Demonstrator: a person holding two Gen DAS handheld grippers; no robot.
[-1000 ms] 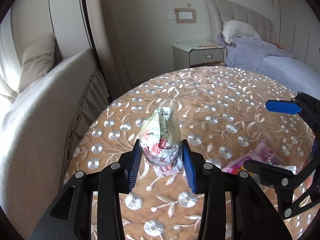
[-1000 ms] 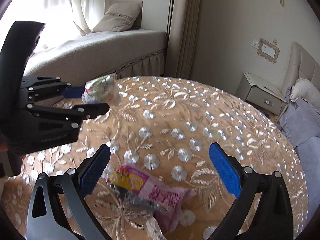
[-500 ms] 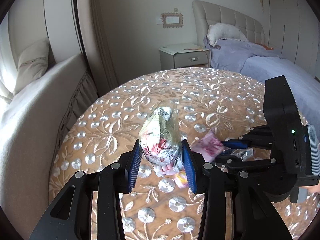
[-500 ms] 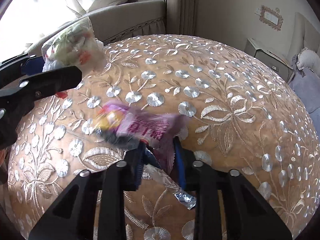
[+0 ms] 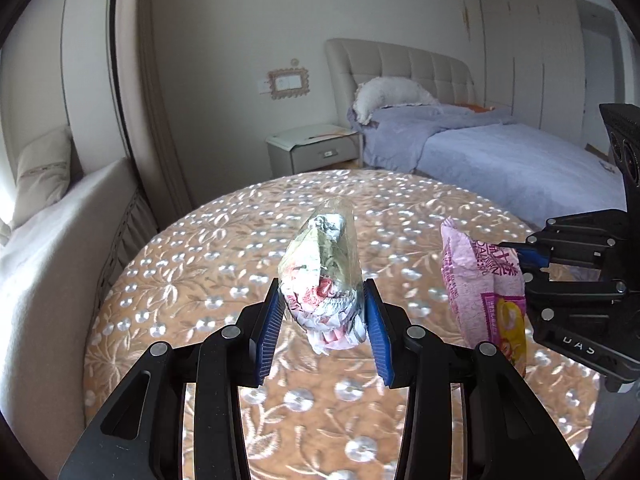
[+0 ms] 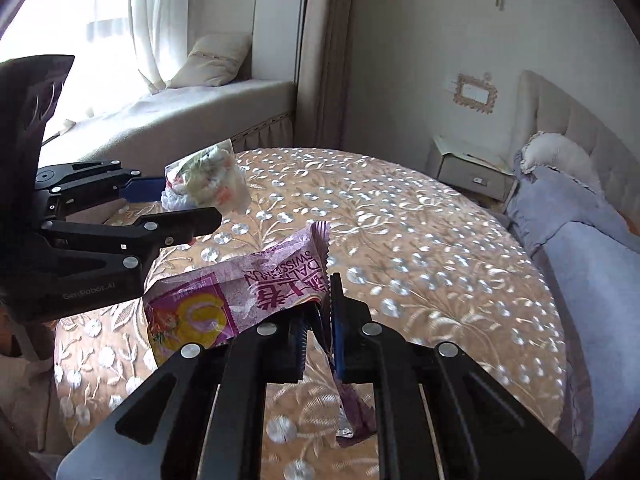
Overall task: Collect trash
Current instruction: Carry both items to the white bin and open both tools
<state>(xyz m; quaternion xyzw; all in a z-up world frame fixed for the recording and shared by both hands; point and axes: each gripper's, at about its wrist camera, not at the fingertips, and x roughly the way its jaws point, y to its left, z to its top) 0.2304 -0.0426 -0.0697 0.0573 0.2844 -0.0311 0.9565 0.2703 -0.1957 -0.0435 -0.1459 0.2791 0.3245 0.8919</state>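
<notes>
My left gripper [image 5: 323,312] is shut on a crumpled clear plastic bag of wrappers [image 5: 324,276] and holds it above the round table [image 5: 200,248]. The bag also shows in the right wrist view [image 6: 206,182], with the left gripper [image 6: 176,204] at the left. My right gripper [image 6: 322,320] is shut on a pink snack wrapper [image 6: 240,292], lifted off the table. The wrapper hangs at the right in the left wrist view [image 5: 480,276], held by the right gripper [image 5: 532,264].
The round table has a gold embroidered cloth [image 6: 420,240]. A cushioned window bench [image 6: 180,116] stands behind it. A bedside cabinet [image 5: 316,152] and a bed with lilac bedding [image 5: 500,152] lie beyond the table.
My right gripper closed on the pink wrapper and lifted it off the table. Both grippers rose; the left kept its bag.
</notes>
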